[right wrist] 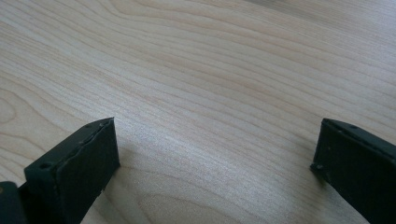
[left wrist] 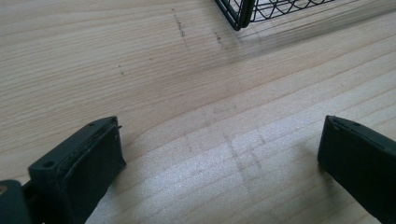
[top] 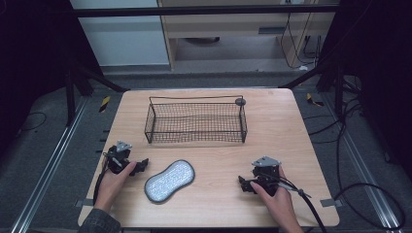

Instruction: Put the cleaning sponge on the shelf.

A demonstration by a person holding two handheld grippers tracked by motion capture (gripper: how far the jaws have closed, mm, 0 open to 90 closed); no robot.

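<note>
Sitting under everything is the wooden table [top: 282, 126]. On it stands a black wire basket [top: 195, 121], past the tips of both grippers and closer to the left one; in the left gripper view its corner shows far ahead of the jaws. A grey pad [top: 169, 180] lies flat on the table between the two grippers, just beside the left gripper [top: 141, 166] and well apart from the right gripper [top: 244, 184]. Both grippers rest low on the table, each in a hand. Both have jaws spread wide, with only bare wood between them.
</note>
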